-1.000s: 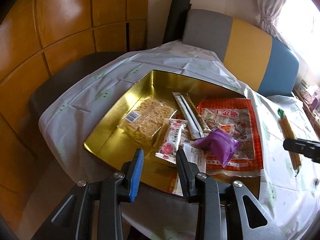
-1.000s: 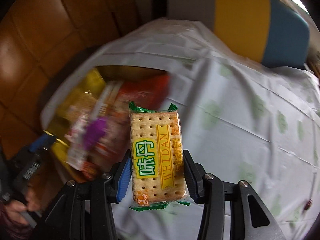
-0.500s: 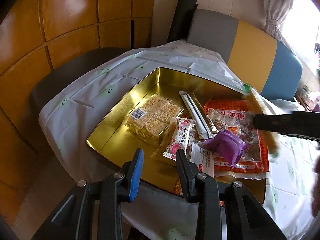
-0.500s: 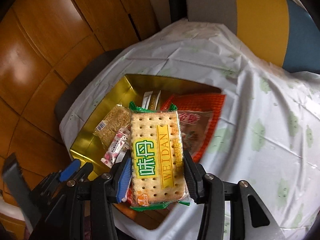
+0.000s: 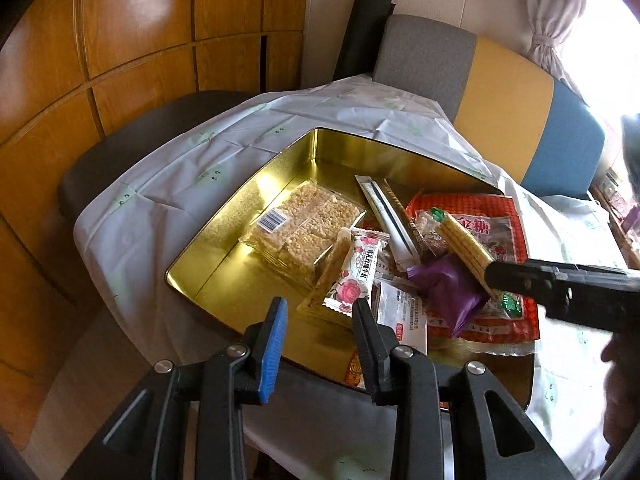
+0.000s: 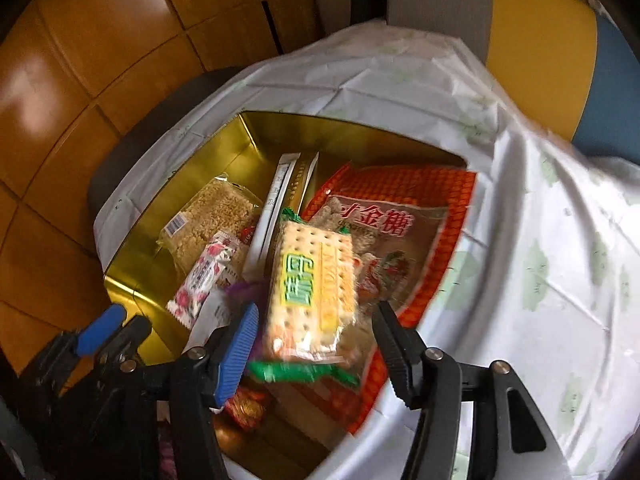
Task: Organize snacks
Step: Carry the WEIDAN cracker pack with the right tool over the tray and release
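A gold tin tray (image 5: 224,248) (image 6: 224,160) on the white-clothed table holds several snacks: a rice-cake pack (image 5: 304,224), a rose-print bar (image 5: 356,272), a purple packet (image 5: 444,292) and a big red candy bag (image 5: 480,216) (image 6: 408,216). My right gripper (image 6: 316,316) is open over the tray. The green-ended cracker pack (image 6: 312,280) (image 5: 464,240) lies blurred between its spread fingers, free of them. My left gripper (image 5: 320,320) is open and empty at the tray's near edge.
A grey, yellow and blue chair back (image 5: 500,92) stands behind the table. Wooden wall panels (image 5: 120,40) are at the left. White tablecloth (image 6: 540,240) lies to the right of the tray.
My right gripper moved over the tray and opened, letting go of the cracker pack, which now drops onto the snacks. My left gripper has stayed still.
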